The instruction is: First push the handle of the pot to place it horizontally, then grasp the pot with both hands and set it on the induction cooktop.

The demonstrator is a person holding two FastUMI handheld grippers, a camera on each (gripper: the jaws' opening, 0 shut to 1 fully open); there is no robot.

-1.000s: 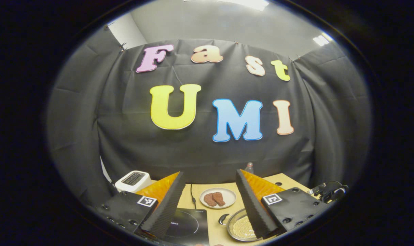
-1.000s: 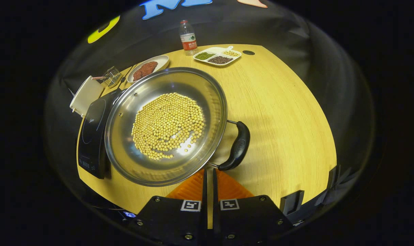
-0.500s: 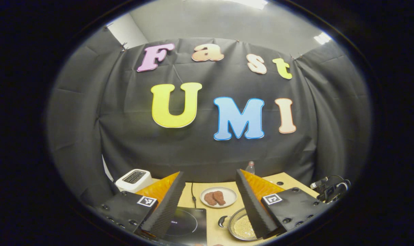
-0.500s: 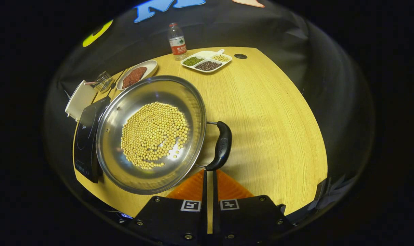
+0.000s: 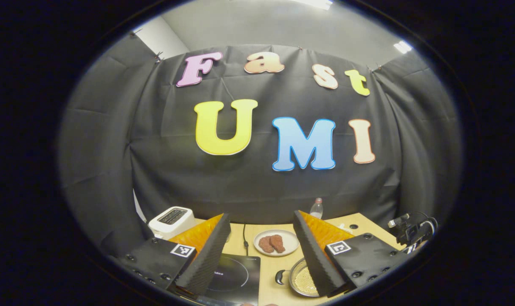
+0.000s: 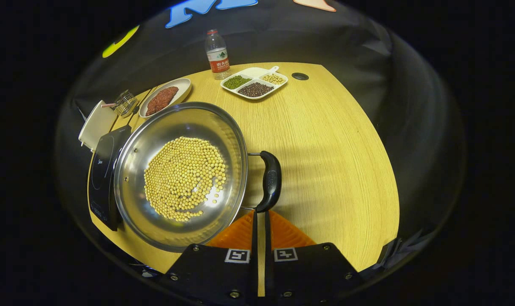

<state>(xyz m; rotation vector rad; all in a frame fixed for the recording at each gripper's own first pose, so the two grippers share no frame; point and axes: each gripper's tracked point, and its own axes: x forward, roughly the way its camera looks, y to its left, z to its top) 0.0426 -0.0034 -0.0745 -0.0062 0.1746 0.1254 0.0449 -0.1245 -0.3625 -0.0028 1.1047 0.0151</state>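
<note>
The right gripper (image 6: 260, 216), fingers pressed nearly together and pinching nothing, is sitting low with its tips just at the near end of the pot's black handle (image 6: 270, 182). The steel pot (image 6: 180, 175), holding yellow beans (image 6: 183, 177), is resting on the wooden table (image 6: 334, 161), right beside the black induction cooktop (image 6: 101, 174). The left gripper (image 5: 261, 225) is hanging above with fingers spread wide. Farther back are lying a plate of meat (image 6: 164, 97), a divided dish (image 6: 254, 82) and a water bottle (image 6: 216, 54).
</note>
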